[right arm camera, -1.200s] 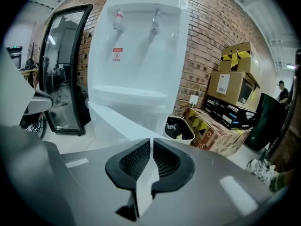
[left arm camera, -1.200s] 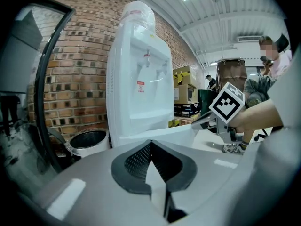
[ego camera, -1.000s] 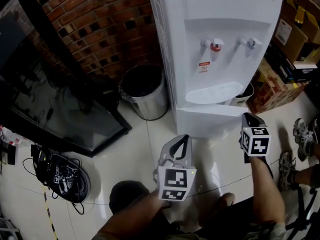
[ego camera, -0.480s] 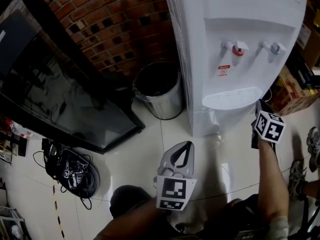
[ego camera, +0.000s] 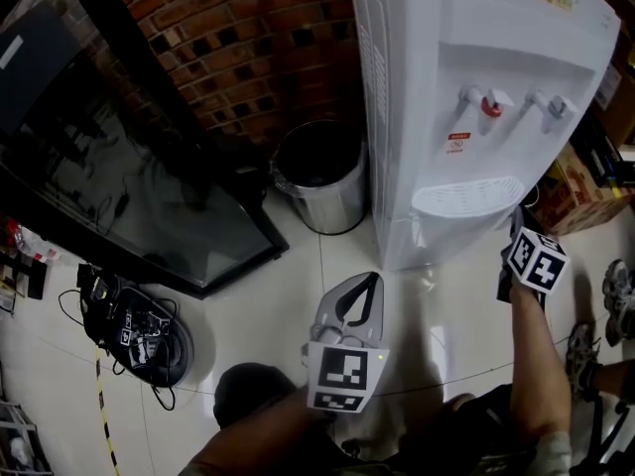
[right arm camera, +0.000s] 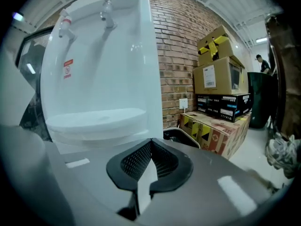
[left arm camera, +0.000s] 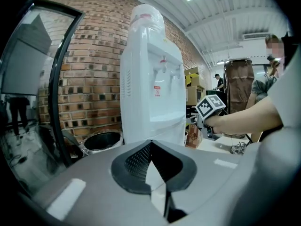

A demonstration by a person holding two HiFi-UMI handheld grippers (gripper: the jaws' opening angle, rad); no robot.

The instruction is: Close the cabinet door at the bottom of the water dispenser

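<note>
The white water dispenser stands against the brick wall. Its bottom cabinet door lies flush with the body below the drip tray. My right gripper is shut and empty, with its tip close by the door's right edge; I cannot tell whether it touches. In the right gripper view the drip tray fills the left, just past the shut right gripper. My left gripper is shut on nothing and hangs over the floor tiles in front of the dispenser, clear of it.
A steel trash bin stands left of the dispenser. A black-framed glass panel leans at the left, with a cable bundle on the floor. Cardboard boxes and a black basin sit to the right. Shoes show at the right edge.
The cabinet door, ajar a second ago, now lies flush with the dispenser. My right gripper has moved in toward the door's right edge. The left gripper has shifted only slightly.
</note>
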